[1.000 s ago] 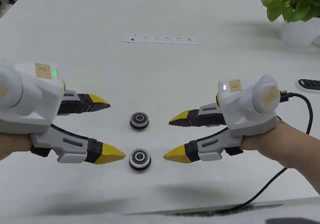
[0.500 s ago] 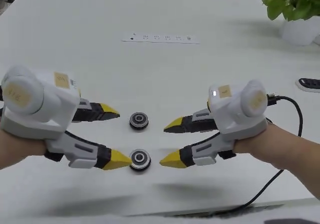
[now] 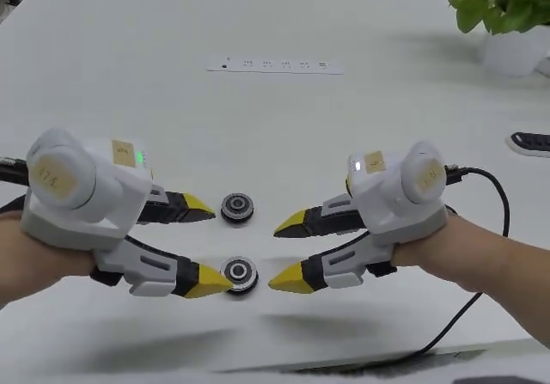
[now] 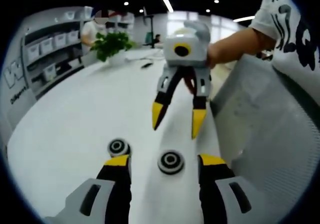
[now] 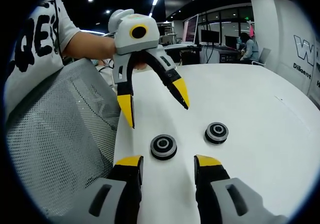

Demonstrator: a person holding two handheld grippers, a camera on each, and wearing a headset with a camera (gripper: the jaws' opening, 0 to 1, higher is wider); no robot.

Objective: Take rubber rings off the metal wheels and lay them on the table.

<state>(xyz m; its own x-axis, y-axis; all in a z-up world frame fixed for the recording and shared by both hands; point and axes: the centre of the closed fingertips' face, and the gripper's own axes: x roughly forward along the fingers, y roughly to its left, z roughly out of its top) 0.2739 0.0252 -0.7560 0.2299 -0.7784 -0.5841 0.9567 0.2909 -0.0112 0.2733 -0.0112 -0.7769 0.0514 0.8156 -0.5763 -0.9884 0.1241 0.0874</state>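
"Yellow tips on both tongs, how wide do they stand?"

"The left tongs (image 3: 219, 246) are spread wide. The right tongs (image 3: 273, 256) are spread a little less. Neither pair grips anything."

"Where are the wheels?"

"Two small metal wheels lie flat on the white table (image 3: 258, 126), one behind the other. The near wheel (image 3: 240, 272) lies between the two pairs of tongs, whose tips point at each other. In the left gripper view it is in the gap between the left tips, apart from both. In the right gripper view it is just in front of the right tips, also apart."

"And the far wheel (image 3: 237, 207)?"

"In the head view it is just beside the upper tip of the left tongs. Whether they touch, I cannot tell."

"And the rubber rings (image 5: 154, 146)?"

"A dark ring sits around each wheel."

"What else is on the table?"

"A white power strip (image 3: 273, 64) lies further back, and a potted plant (image 3: 507, 2) stands at the far right corner."
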